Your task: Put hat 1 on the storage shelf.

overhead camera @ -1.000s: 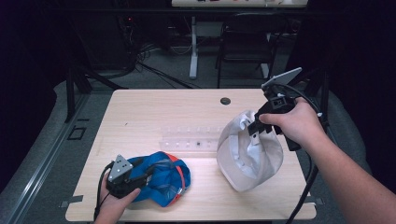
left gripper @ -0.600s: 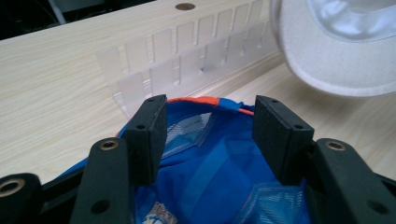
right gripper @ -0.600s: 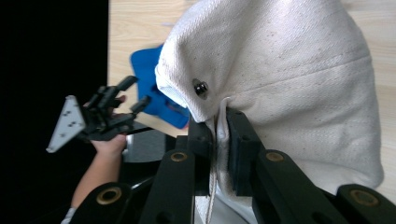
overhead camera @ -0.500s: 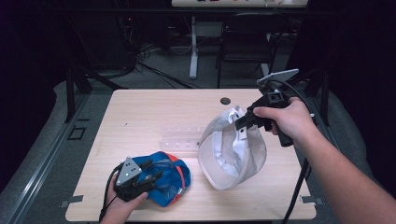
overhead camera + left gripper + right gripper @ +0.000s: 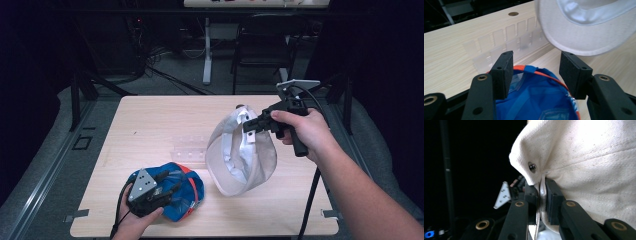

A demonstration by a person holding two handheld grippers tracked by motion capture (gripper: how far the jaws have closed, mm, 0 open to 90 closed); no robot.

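Observation:
A white cap (image 5: 245, 160) hangs above the table's right half, its open inside facing left. My right gripper (image 5: 248, 127) is shut on its rear rim, and in the right gripper view the pads (image 5: 551, 195) pinch the cream fabric (image 5: 586, 157) below a metal eyelet. A blue cap with orange trim (image 5: 187, 192) lies at the table's front left. My left gripper (image 5: 167, 182) stands open over it. In the left gripper view the jaws (image 5: 535, 67) straddle the blue cap's rim (image 5: 536, 100) without pressing it, and the white cap's brim (image 5: 579, 32) hangs just beyond.
The wooden table (image 5: 150, 125) carries a clear plastic tray of small cells (image 5: 190, 147) at its middle, between the two caps. A round cable hole (image 5: 513, 13) sits near the far edge. Dark floor, cables and chair legs lie beyond the table.
The right gripper has raised the white cap and carried it leftward, turning its opening to the left. The left gripper has shifted a little right and up over the blue cap.

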